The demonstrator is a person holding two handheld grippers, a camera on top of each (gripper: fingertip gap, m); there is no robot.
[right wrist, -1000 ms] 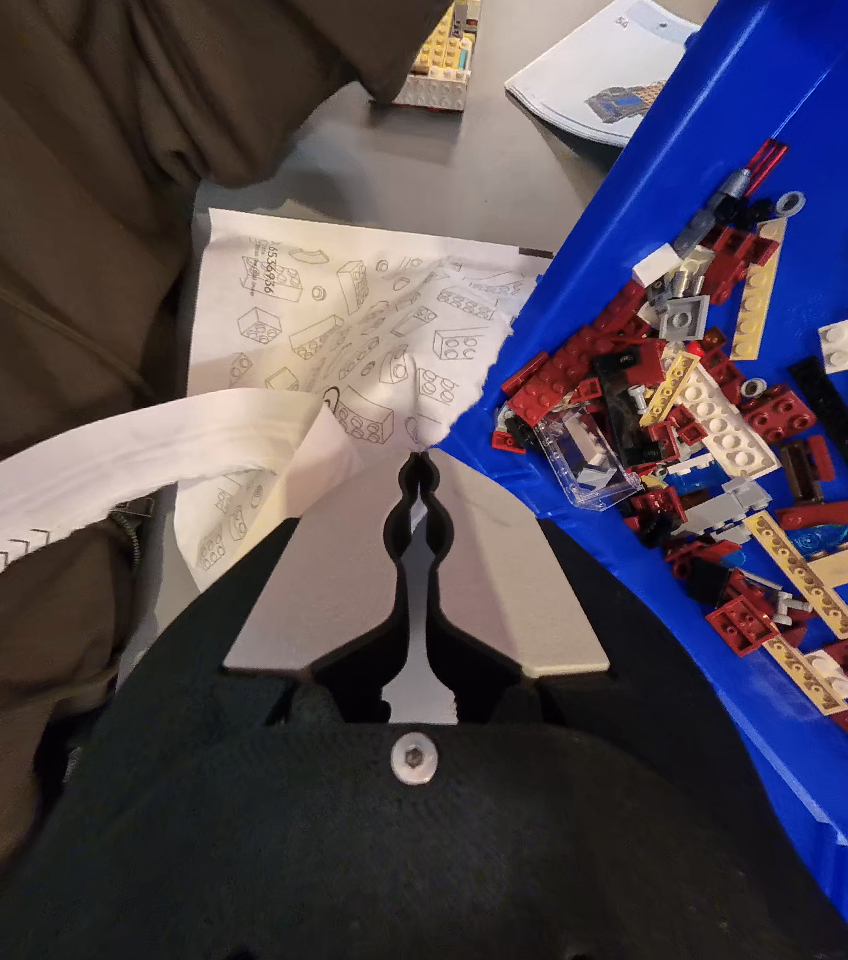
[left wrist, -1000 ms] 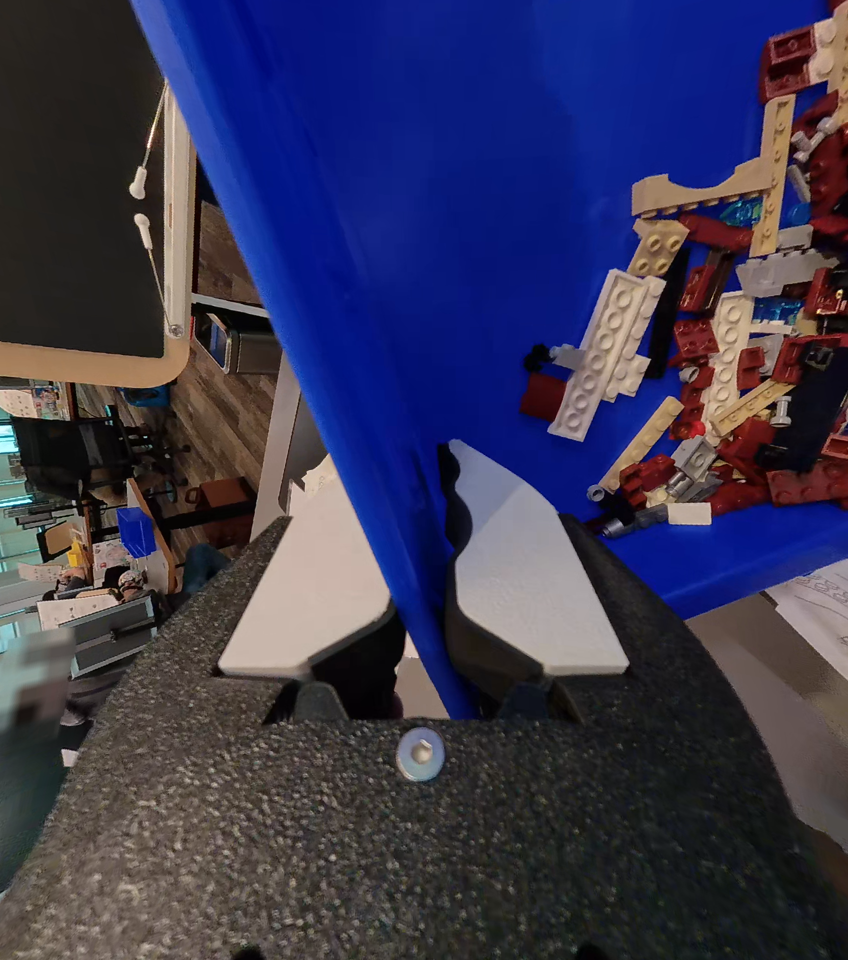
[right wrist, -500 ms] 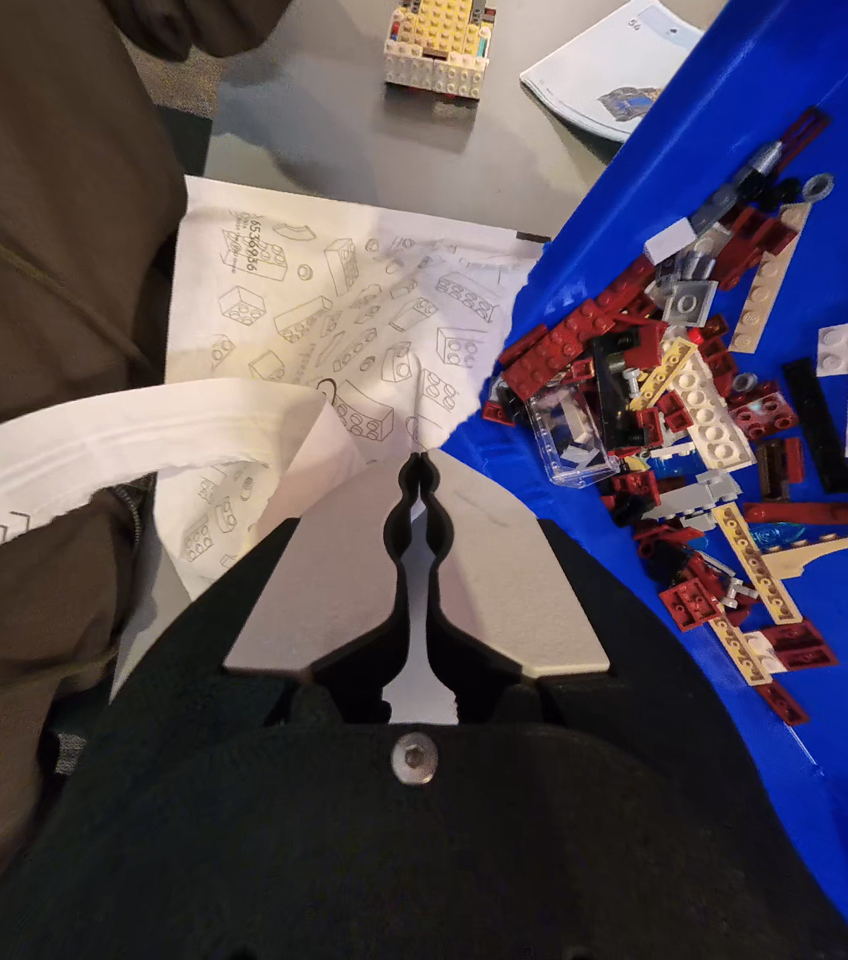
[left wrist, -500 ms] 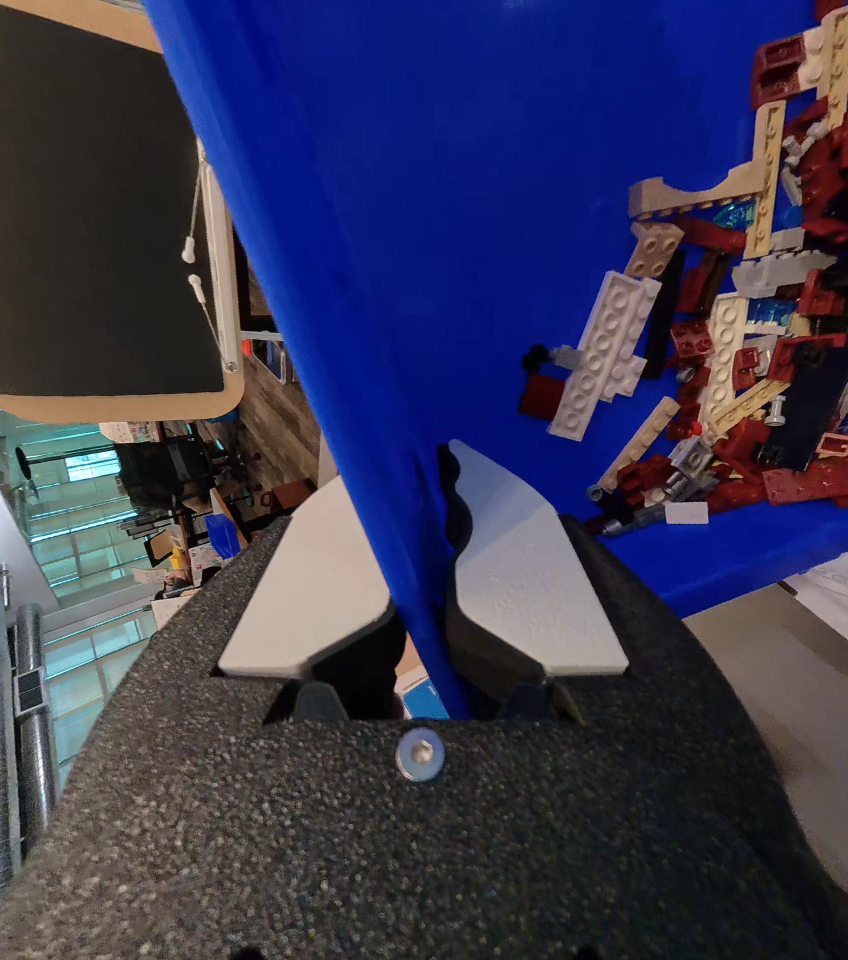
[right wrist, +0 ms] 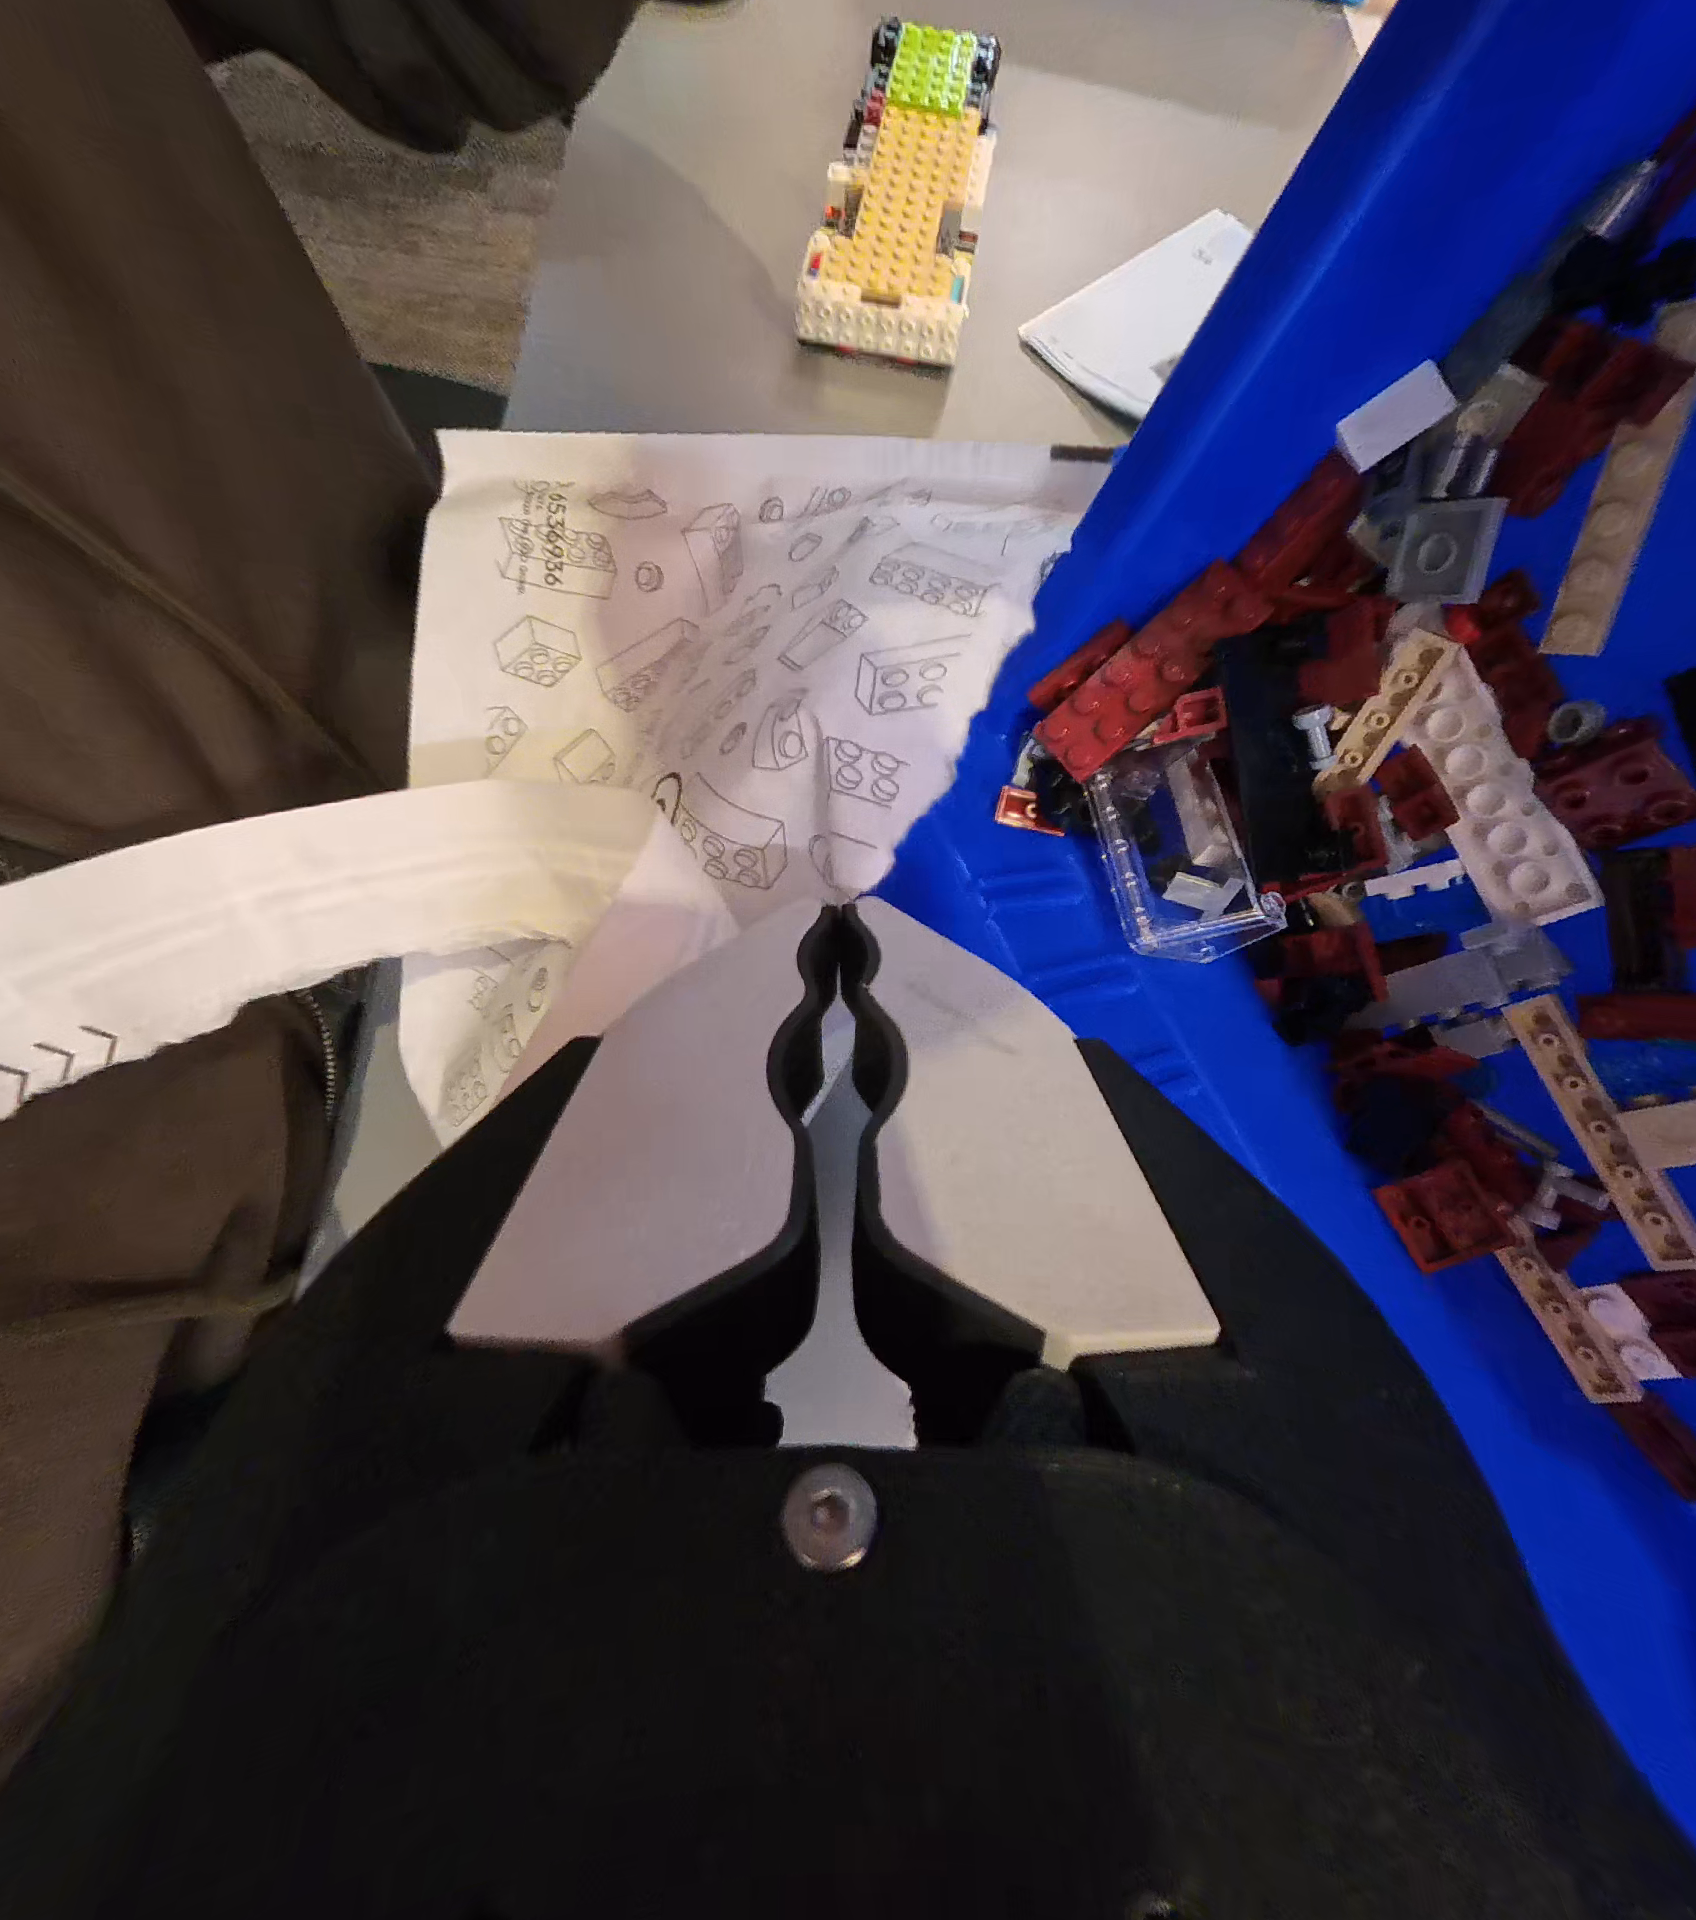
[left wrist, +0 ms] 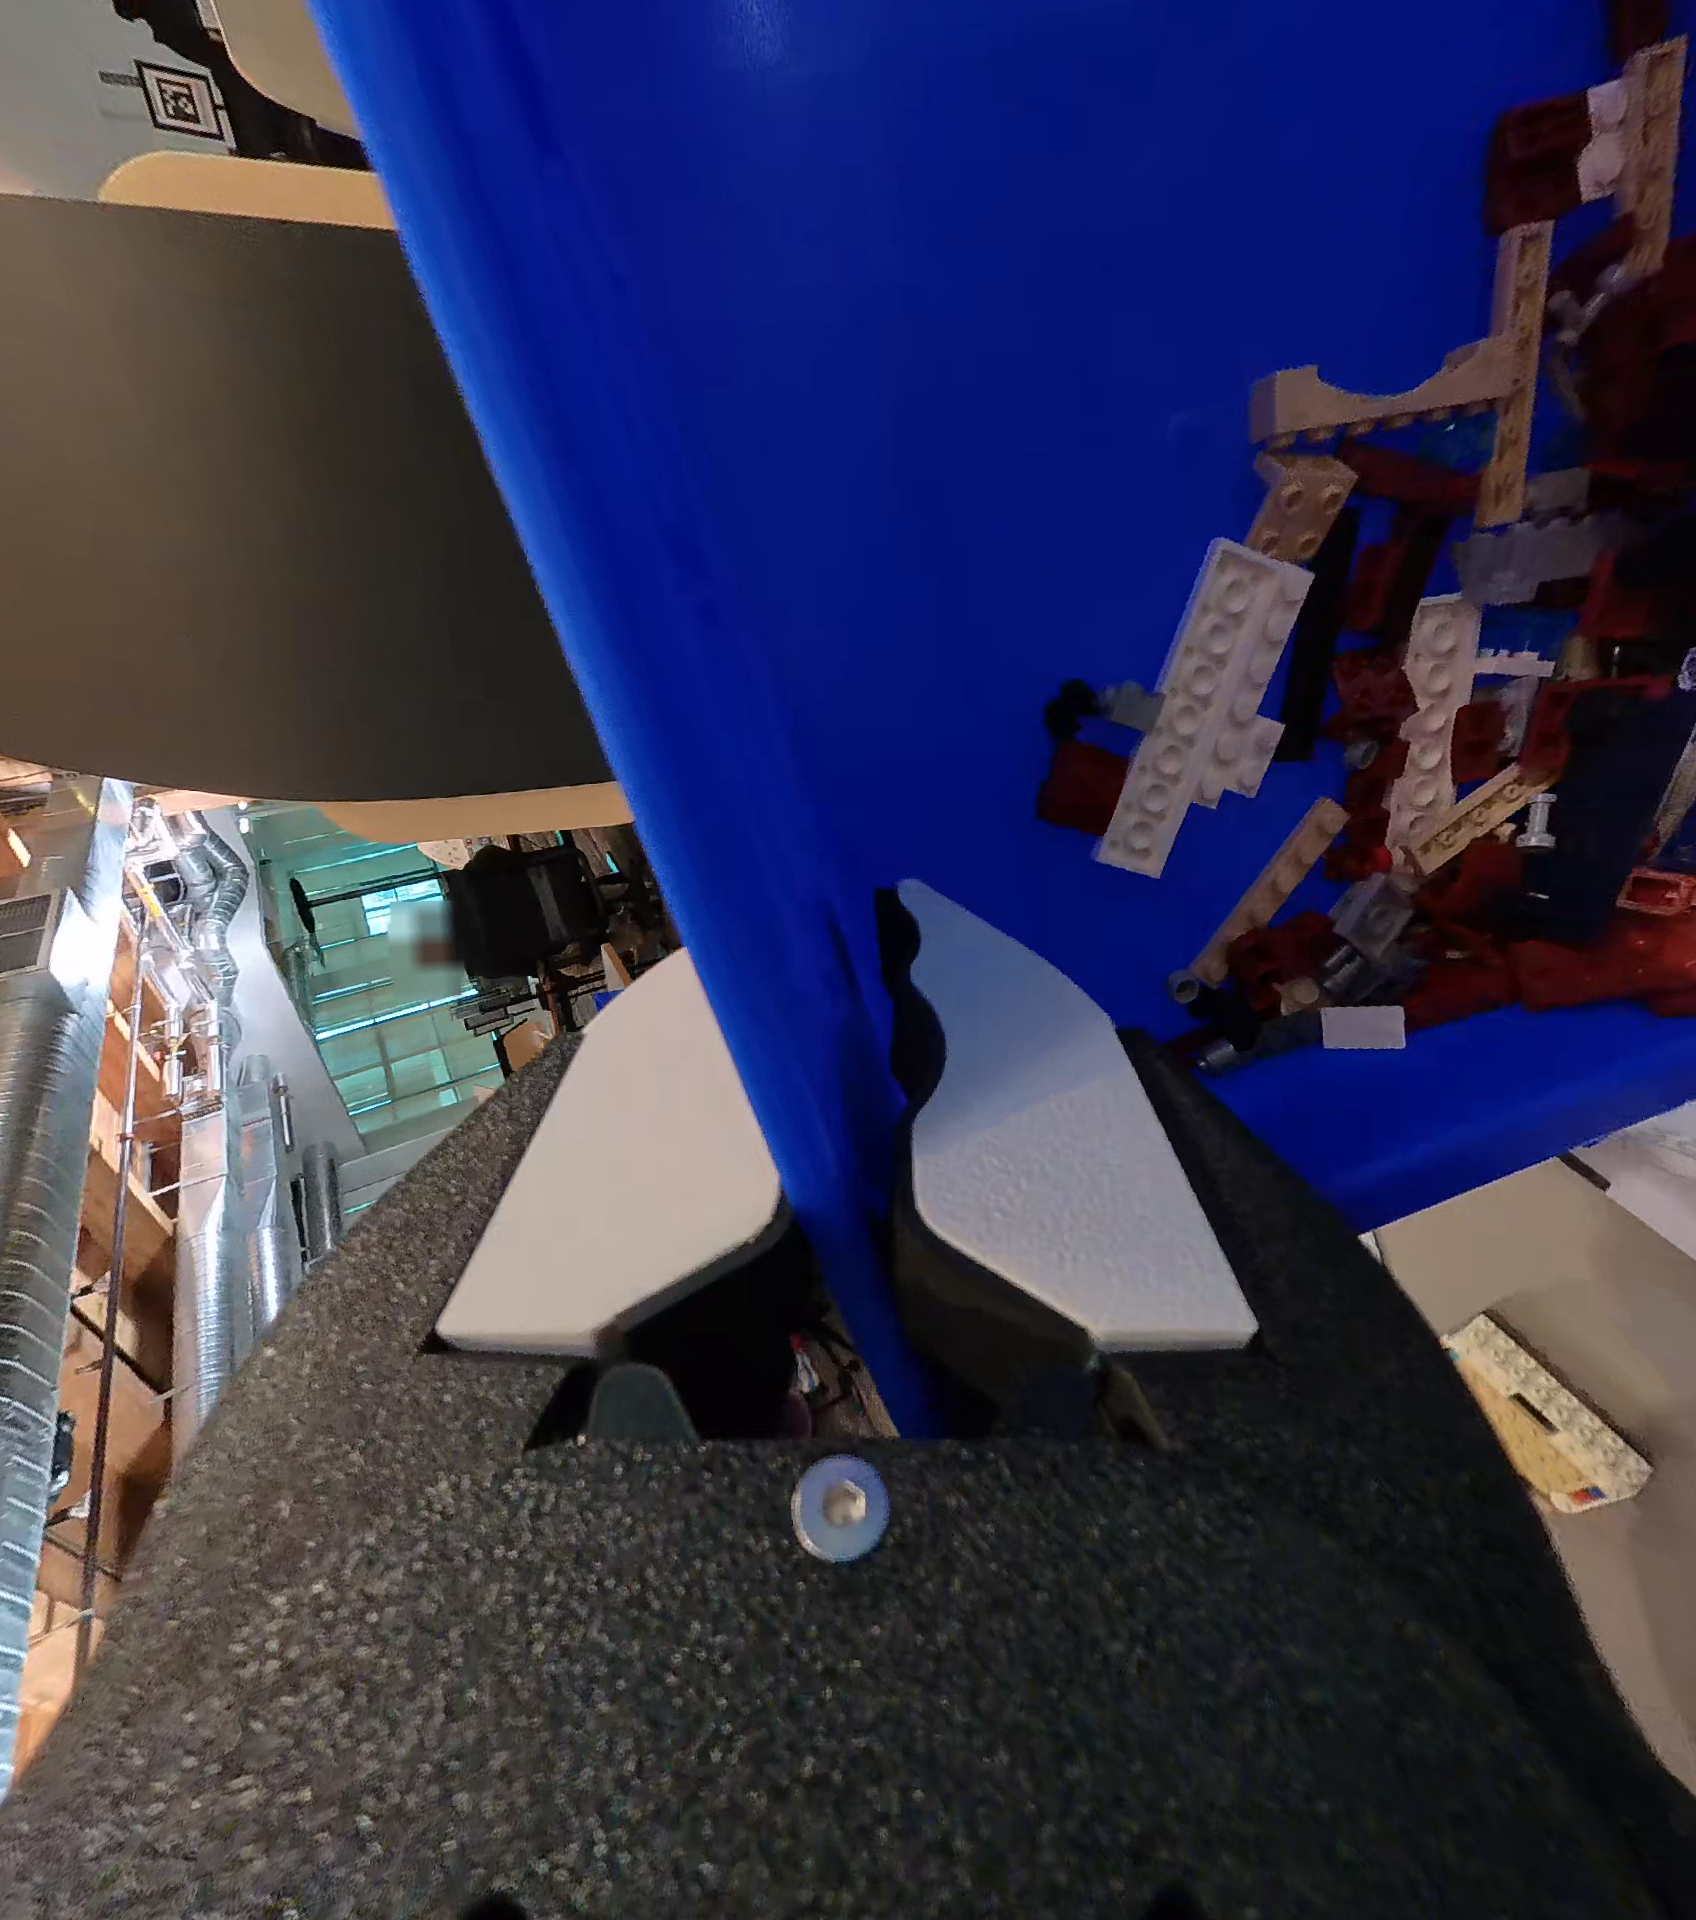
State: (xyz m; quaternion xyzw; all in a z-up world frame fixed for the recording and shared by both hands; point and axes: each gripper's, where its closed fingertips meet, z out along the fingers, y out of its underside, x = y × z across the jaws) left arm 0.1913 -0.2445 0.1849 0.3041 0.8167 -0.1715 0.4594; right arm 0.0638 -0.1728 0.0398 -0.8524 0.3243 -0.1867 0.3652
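Note:
My left gripper [left wrist: 854, 920] is shut on the side wall of a blue plastic bin [left wrist: 823, 416], one finger inside and one outside, and holds the bin tilted. A pile of loose bricks [left wrist: 1446, 727], dark red, white, tan, black and grey, lies heaped in the bin's low corner. My right gripper [right wrist: 839, 914] is shut, its tips pinching a white paper bag [right wrist: 719, 644] printed with brick outlines, just beside the bin's corner [right wrist: 1031, 935]. The same bricks [right wrist: 1395, 779], with a clear piece among them, show in the right wrist view.
A half-built brick model [right wrist: 911, 208] with a tan and green top stands on the grey table [right wrist: 698, 208], next to a booklet [right wrist: 1135, 312]. A person's brown sleeve [right wrist: 96, 520] fills the left. The model [left wrist: 1540, 1423] also shows in the left wrist view. Across from one pair of fingers to the other is roughly 20 cm.
The left gripper has kept its grip on the bin wall while swinging with it, so the room behind has shifted. The right gripper stays shut on the paper; the model has come further into view.

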